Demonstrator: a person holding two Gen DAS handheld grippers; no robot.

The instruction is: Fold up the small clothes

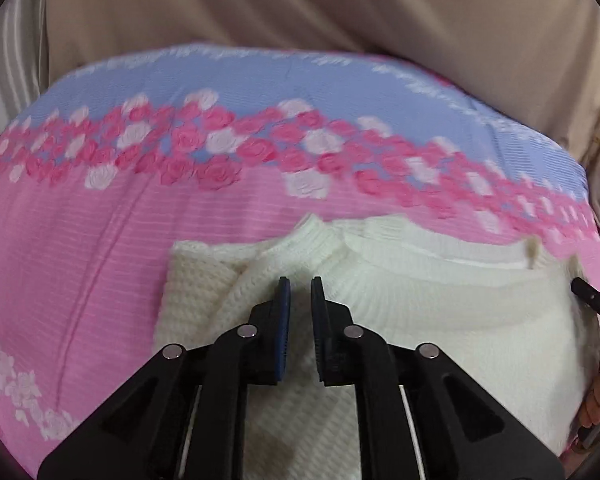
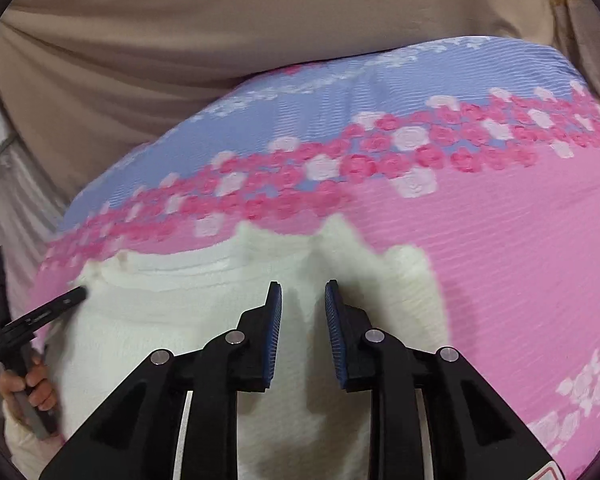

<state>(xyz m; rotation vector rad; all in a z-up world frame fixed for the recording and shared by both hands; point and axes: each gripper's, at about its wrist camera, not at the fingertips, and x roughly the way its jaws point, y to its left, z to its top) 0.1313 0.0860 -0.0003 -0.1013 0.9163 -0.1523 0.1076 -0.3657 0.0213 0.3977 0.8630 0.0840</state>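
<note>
White knit sweater lies on a pink and blue bedsheet with bands of pink and white roses, beige curtain hanging behind it. Sweater looks partly folded: a waffle-knit panel on one side, ribbed cuffs or collar bunched at the far edge, smoother ribbed body across the middle. Left gripper hangs over the sweater near the bunched ribbed part, tilted down, jaws nearly together with only a narrow slit between the blue pads, no fabric between them. Right gripper sits over the other side of the sweater, also angled down, jaws drawn close, nothing pinched. From the right camera a hand grips the left gripper's handle at the sweater's edge. Both views are blurred.
</note>
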